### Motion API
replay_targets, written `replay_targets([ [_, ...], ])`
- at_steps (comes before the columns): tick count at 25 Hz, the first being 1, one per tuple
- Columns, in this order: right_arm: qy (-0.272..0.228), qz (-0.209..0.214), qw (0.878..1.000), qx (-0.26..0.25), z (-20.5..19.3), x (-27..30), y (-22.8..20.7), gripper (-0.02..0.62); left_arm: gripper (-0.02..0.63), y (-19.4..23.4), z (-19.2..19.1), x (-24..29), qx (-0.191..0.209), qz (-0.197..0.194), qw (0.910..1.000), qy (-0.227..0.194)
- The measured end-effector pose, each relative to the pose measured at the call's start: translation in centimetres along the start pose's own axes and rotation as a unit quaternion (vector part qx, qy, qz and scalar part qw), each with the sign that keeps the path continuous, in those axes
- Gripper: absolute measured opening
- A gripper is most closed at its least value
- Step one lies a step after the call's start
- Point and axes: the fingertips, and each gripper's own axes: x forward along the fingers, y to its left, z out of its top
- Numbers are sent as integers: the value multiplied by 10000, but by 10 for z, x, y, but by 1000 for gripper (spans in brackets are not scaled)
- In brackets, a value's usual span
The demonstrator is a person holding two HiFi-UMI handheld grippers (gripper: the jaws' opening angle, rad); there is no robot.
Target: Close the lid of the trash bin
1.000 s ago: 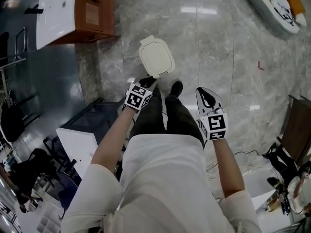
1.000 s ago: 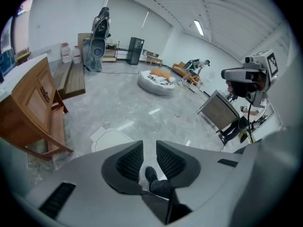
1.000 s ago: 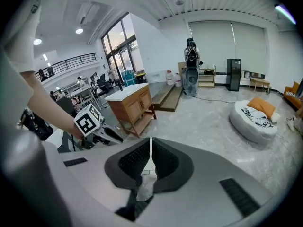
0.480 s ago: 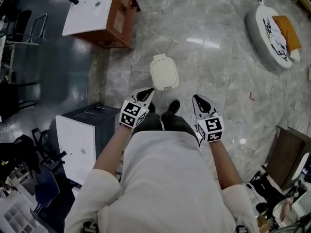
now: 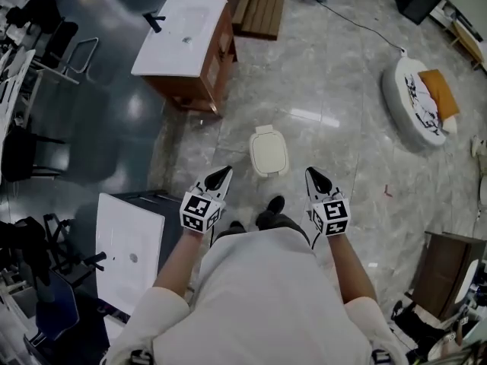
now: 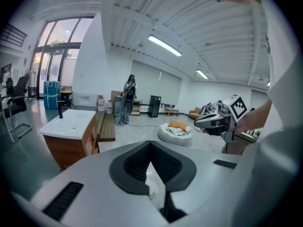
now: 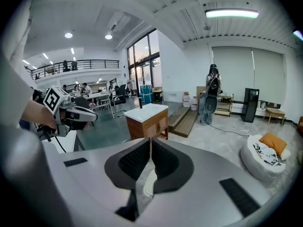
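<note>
the bin (image 5: 263,131) stands on the glossy marble floor (image 5: 335,120) just ahead of my feet, its smooth cream round-cornered plastic lid (image 5: 270,157) lying flat, job done by my reckoning, left gripper (image 5: 219,176) and right gripper (image 5: 313,176) hanging clear, both pinched closed on nothing.

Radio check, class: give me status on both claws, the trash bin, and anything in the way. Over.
Left claw shut, empty. Right claw shut, empty. Trash bin ahead of both, closed. Nothing between claws and bin.
</note>
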Motion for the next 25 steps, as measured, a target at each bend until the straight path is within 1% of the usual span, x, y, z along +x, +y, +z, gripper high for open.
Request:
replay_targets([
  [5,-316,-174,9993,-56,32,-12,31,35,17,13,9,-44,30,-36,9997,-251],
  [9,-458,-350,9982,-150,45,-28,53,35,17,15,16,-73,40,-141,9987,-492],
  [13,-523,-533,9970,-208,46,-43,74,35,17,18,19,-94,132,-265,9974,-660],
  [17,-589,-670,9958,-197,43,-65,94,35,17,12,23,-116,119,-427,9958,-799],
  [21,-677,-841,9942,-33,38,-89,99,35,17,4,24,-132,172,-507,9948,-866],
  [25,-722,-919,9932,-8,36,-110,103,35,17,-5,23,-145,173,-516,9945,-896],
])
